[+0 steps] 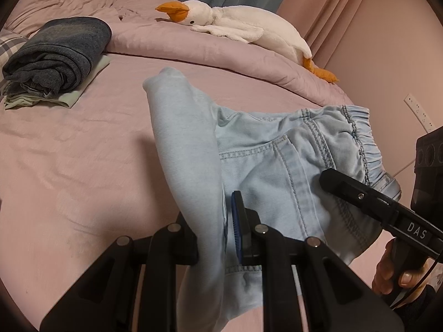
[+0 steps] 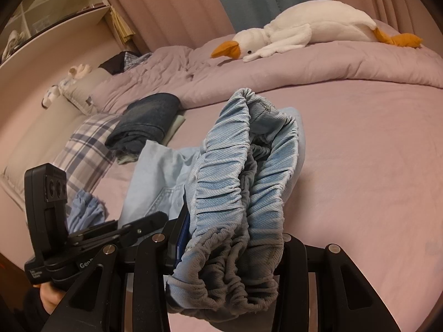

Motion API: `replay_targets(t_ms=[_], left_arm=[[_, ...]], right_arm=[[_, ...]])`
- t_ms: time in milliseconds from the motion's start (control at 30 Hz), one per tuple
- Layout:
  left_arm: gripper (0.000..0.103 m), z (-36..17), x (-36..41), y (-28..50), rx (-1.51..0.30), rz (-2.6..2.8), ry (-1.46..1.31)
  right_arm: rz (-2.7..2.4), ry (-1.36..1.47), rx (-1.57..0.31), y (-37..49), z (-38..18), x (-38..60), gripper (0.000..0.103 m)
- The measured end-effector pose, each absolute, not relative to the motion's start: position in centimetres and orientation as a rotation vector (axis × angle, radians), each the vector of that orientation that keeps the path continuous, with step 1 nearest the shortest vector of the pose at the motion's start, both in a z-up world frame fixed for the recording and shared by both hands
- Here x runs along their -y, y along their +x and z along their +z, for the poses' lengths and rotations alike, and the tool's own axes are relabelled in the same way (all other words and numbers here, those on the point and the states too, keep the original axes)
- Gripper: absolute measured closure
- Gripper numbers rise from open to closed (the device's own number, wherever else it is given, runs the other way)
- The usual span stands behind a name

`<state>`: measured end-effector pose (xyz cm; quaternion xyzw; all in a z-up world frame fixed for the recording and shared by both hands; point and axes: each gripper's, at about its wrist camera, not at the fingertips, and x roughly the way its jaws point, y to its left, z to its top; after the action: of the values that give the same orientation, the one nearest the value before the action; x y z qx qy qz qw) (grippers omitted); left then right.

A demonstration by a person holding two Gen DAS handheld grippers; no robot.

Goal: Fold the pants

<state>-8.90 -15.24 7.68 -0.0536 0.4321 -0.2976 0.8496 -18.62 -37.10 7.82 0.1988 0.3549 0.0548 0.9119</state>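
Pants (image 1: pixel 277 166): pale blue, elastic waist; held up off the bed (image 1: pixel 69 152) between the two tongs, part-folded, one leg doubled over and draping toward the far side. Nothing of them lies flat yet.
Left tongs (image 1: pixel 218 229): closed on a fold of the pants, cloth hanging down to either side of the pads. Narrow grip, so few layers.
Right tongs (image 2: pixel 229 238): clamped on the bunched waistband (image 2: pixel 243 171), which fills the gap between the pads; thick wad, several layers.
Bed: pink sheet bare near the middle; far side taken by the duvet (image 1: pixel 193 41) and a plush goose (image 1: pixel 249 27).
Stack (image 1: pixel 55 55): dark folded clothes at far left, on a pale green piece, beside a plaid pillow (image 2: pixel 85 149).
Step (judged): carrying the half-folded pants to lay them down for the next fold.
How to do it well (judged): keep both tongs level and pull gently apart so the cloth hangs taut, no sag. Lower the hanging edge first onto the bare sheet, then drag lightly toward the near side to flatten wrinkles.
Risk (judged): the left grip is thin; a sharp tug could slip the fold out. The waistband wad may spring open on release.
Placement: keep clear of the stack and the duvet edge.
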Motion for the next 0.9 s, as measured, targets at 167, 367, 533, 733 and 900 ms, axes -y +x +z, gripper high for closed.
replay_targets(t_ms=[167, 367, 533, 733, 900], left_arm=[[0.087, 7.6, 15.6, -8.6, -0.913, -0.629, -0.109], [0.087, 7.5, 16.1, -8.3, -0.917, -0.632, -0.103], [0.087, 7.4, 16.2, -8.1, -0.917, -0.634, -0.101], [0.087, 7.3, 16.7, -7.8, -0.920, -0.634, -0.095], [0.087, 7.3, 17.1, -7.3, -0.920, -0.637, -0.091]], right_arm=[[0.108, 0.415, -0.733, -18.5, 7.7, 37.3, 0.061], [0.101, 0.423, -0.734, -18.4, 7.6, 37.5, 0.061], [0.096, 0.427, -0.732, -18.4, 7.5, 37.4, 0.061], [0.090, 0.434, -0.732, -18.4, 7.3, 37.4, 0.061], [0.085, 0.441, -0.731, -18.4, 7.2, 37.6, 0.061]])
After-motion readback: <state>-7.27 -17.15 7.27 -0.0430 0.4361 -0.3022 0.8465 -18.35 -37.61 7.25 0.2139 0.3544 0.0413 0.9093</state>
